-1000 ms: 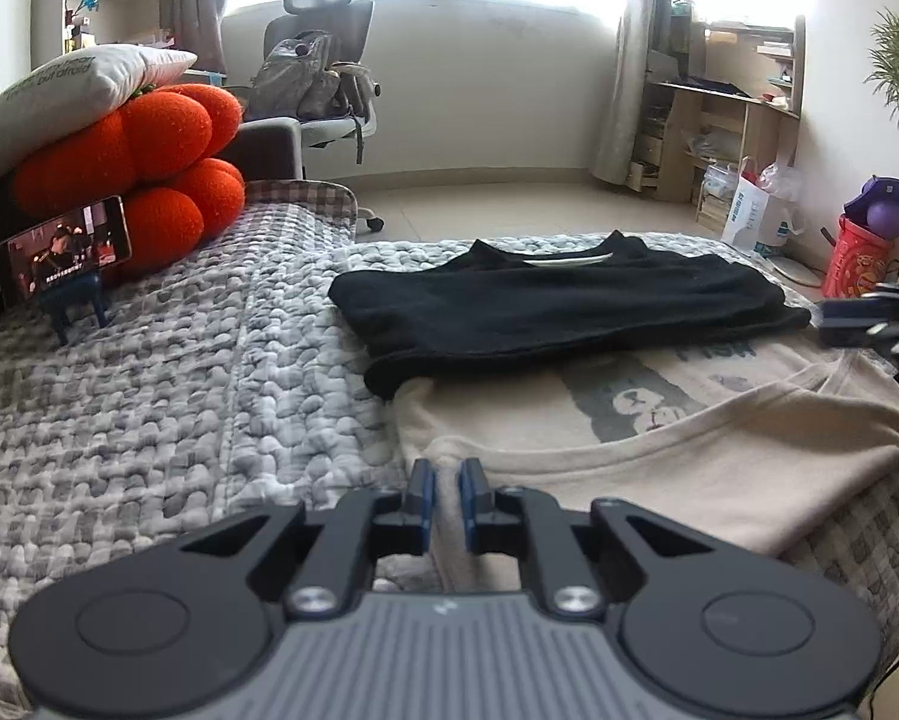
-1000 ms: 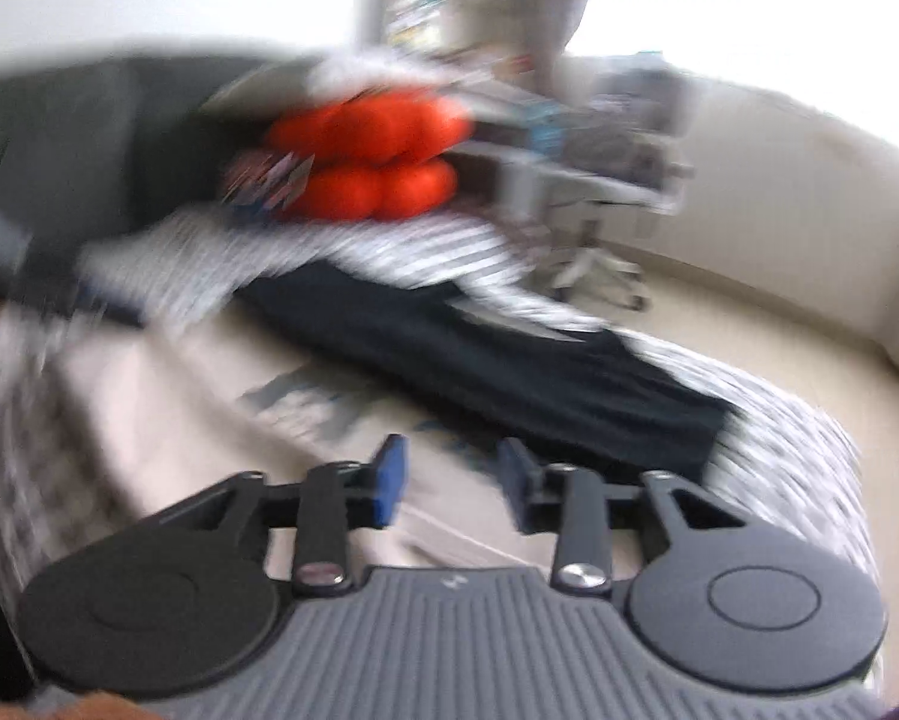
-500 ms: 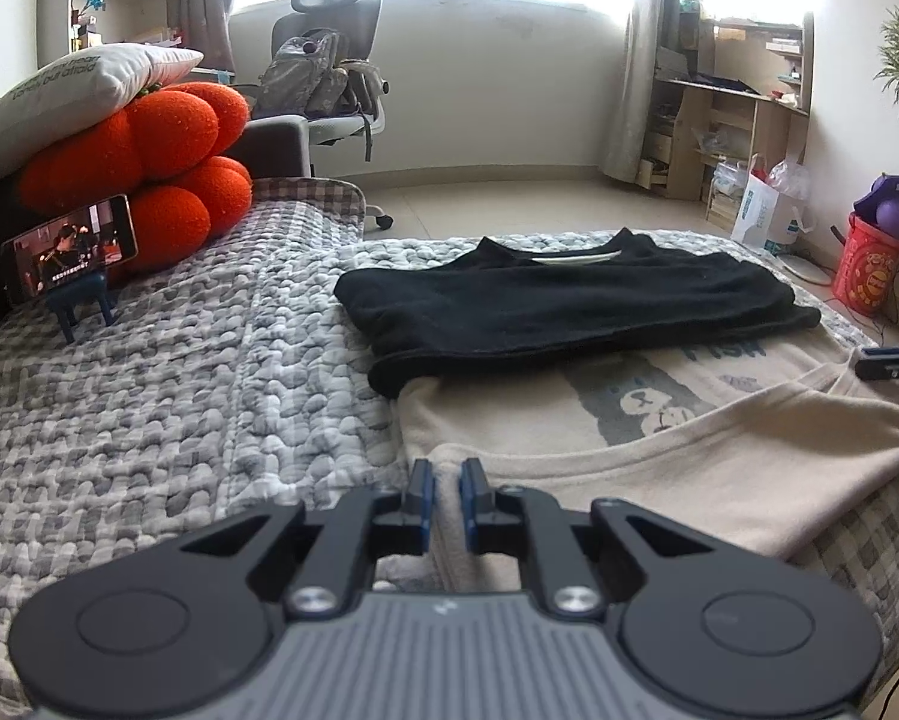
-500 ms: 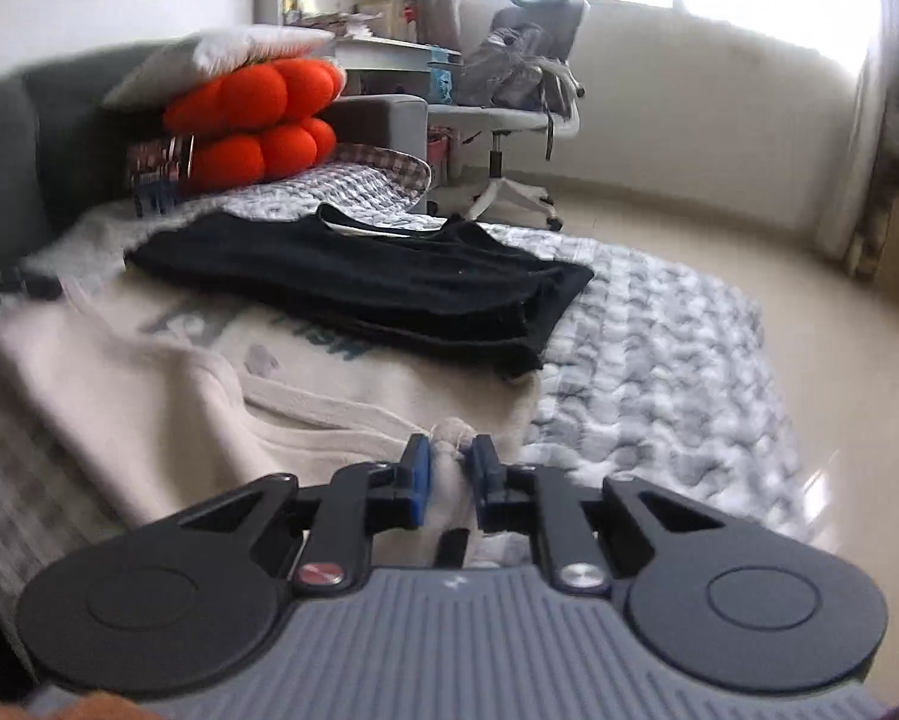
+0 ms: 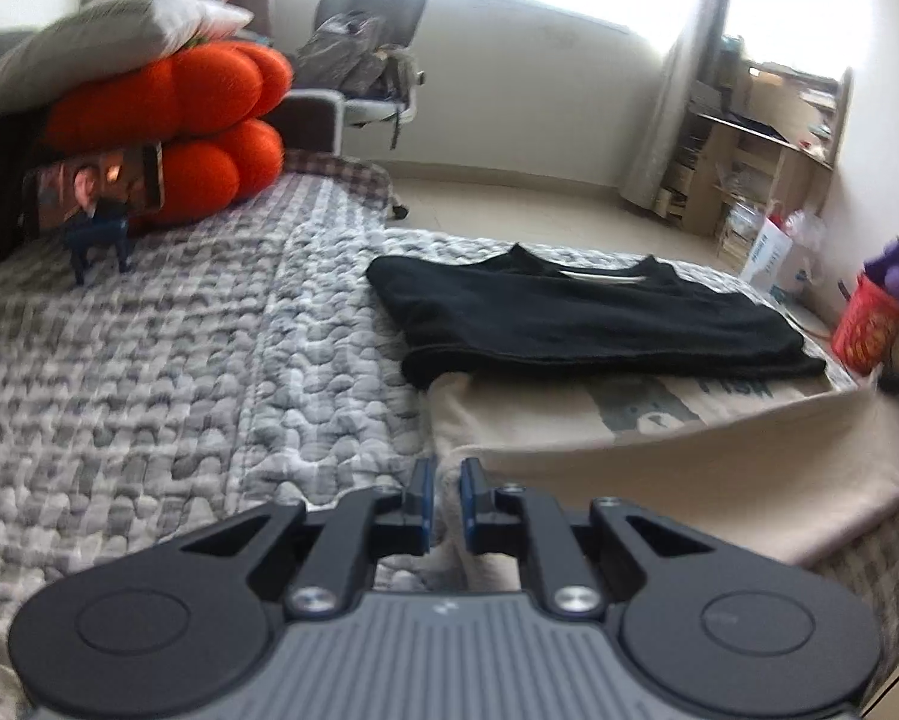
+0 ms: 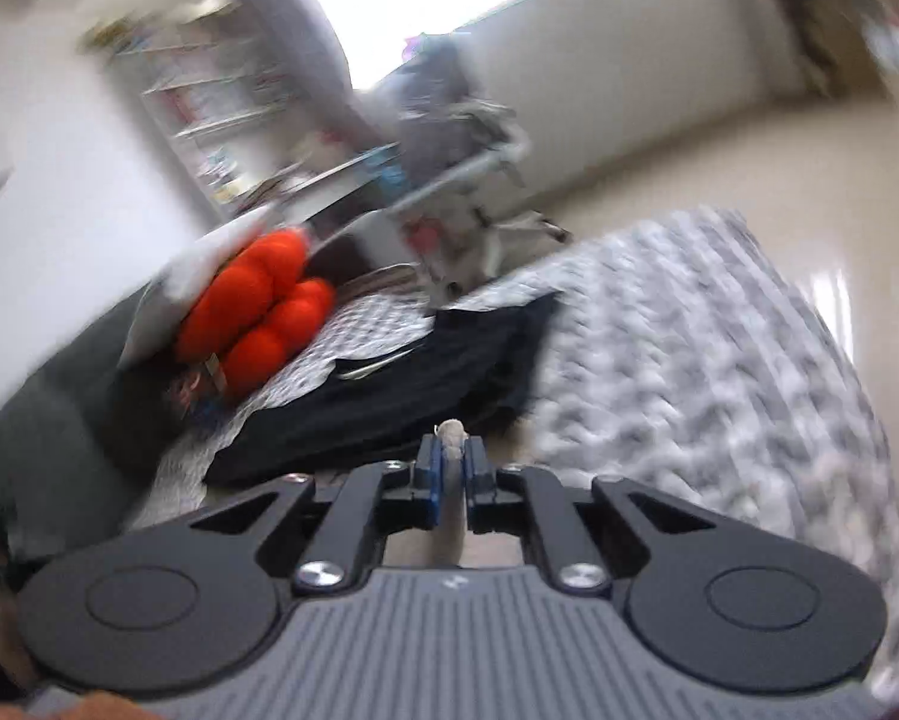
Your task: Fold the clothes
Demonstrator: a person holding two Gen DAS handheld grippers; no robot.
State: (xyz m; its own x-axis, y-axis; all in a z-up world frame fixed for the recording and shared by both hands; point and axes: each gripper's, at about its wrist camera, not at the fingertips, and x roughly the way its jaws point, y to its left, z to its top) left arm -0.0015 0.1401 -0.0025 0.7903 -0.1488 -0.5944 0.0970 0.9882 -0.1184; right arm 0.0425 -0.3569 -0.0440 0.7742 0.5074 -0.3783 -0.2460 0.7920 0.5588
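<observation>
Our left gripper (image 5: 444, 474) pinches beige shirt (image 5: 659, 450) hem, lower centre; right gripper (image 6: 451, 456) jaws closing, pads pressing same shirt's edge.

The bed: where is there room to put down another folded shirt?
The quilt is bare between the phone stand and the black shirt. The right side is crowded: black shirt lying on the beige shirt.

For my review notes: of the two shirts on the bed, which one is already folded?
The black shirt: it lies as a compact folded rectangle, free of both grippers. The beige shirt beneath it is spread out.
</observation>
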